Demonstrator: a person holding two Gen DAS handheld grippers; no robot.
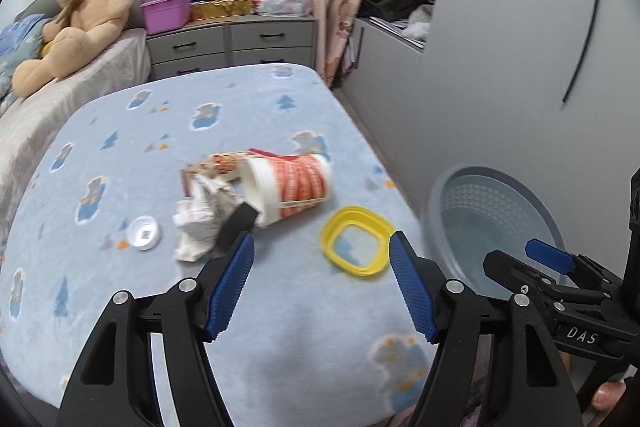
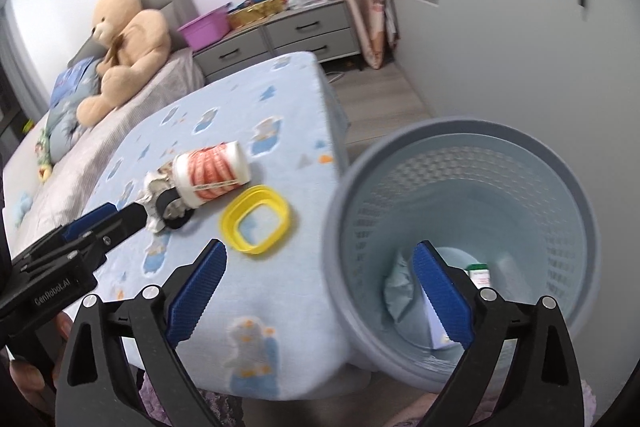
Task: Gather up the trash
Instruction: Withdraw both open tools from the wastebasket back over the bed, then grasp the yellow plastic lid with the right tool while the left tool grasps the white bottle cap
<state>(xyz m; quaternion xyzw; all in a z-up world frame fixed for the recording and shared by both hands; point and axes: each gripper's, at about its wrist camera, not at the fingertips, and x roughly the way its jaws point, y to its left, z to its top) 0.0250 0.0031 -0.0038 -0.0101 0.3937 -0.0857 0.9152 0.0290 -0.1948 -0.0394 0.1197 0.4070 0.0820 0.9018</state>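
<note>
On the blue patterned blanket (image 1: pixel 240 115) lie a red-and-white cup (image 1: pixel 294 185) on its side, crumpled white paper (image 1: pixel 200 219), a black piece (image 1: pixel 236 227), a yellow ring lid (image 1: pixel 356 241) and a small white cap (image 1: pixel 144 233). My left gripper (image 1: pixel 320 247) is open and empty, hovering just short of the lid and paper. My right gripper (image 2: pixel 320 259) is open and empty, above the rim of the grey-blue trash basket (image 2: pixel 480 155). The basket holds a few discarded items (image 2: pixel 400 291). The cup (image 2: pixel 216 173) and lid (image 2: pixel 256 223) also show in the right wrist view.
A teddy bear (image 1: pixel 84 11) sits on the bed at the back left. A grey dresser (image 1: pixel 232 43) with a purple basin (image 1: pixel 166 11) stands behind. A grey wardrobe (image 1: pixel 500 47) lines the right side. The basket (image 1: pixel 492 223) stands on the floor beside the blanket's right edge.
</note>
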